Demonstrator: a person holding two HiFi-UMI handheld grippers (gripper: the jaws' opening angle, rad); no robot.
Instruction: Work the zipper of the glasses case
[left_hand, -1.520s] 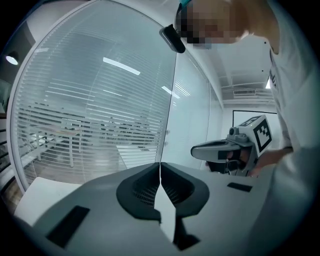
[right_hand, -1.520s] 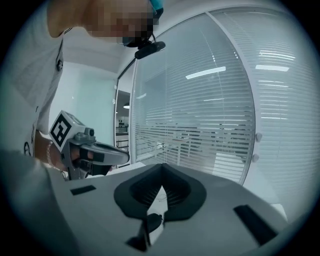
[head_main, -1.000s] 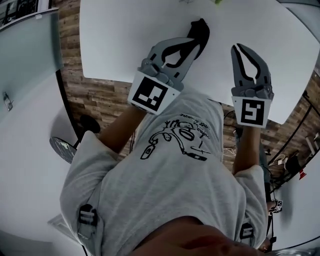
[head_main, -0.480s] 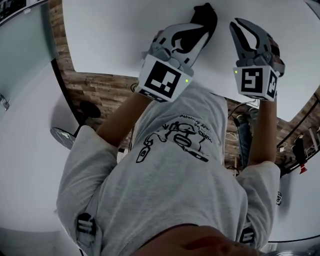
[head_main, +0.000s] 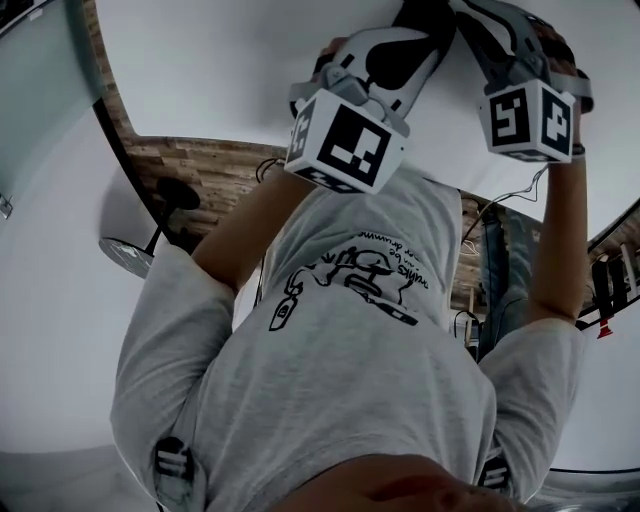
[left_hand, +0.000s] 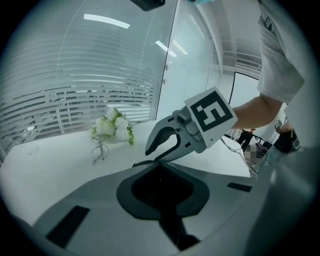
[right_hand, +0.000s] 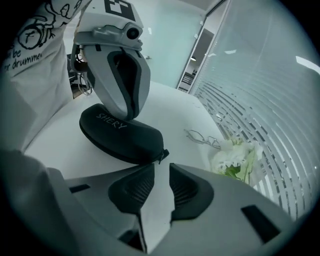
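In the right gripper view, the glasses case (right_hand: 122, 137) lies flat on the white table (right_hand: 170, 110). It is a long, rounded black shell with a matt skin and pale lettering, "SHERY", along its side. Its two halves are together. Its small black zipper pull (right_hand: 163, 155) sticks out at the near end. The left gripper (right_hand: 127, 116) stands on the far part of the case with its curved jaws brought down and clamped onto it. The right gripper (right_hand: 161, 167) has its ribbed jaws only a narrow slot apart. Bare tabletop shows between them, and the zipper pull is just beyond their tips. Past the case lie wire-framed eyeglasses (right_hand: 202, 138), and beside them is a bunch of white flowers (right_hand: 232, 157). In the left gripper view, that gripper's dark pads close around a black mass, the case, which fills the space between them. The right gripper reaches in from the right with its marker cube (left_hand: 210, 116) raised. Its tips are close to a thin black tab at the case's edge, but whether they touch it cannot be told. In the head view, both grippers are stretched forward over the table above the person's grey printed shirt (head_main: 350, 330). The case shows only as a black patch at the top edge between them.
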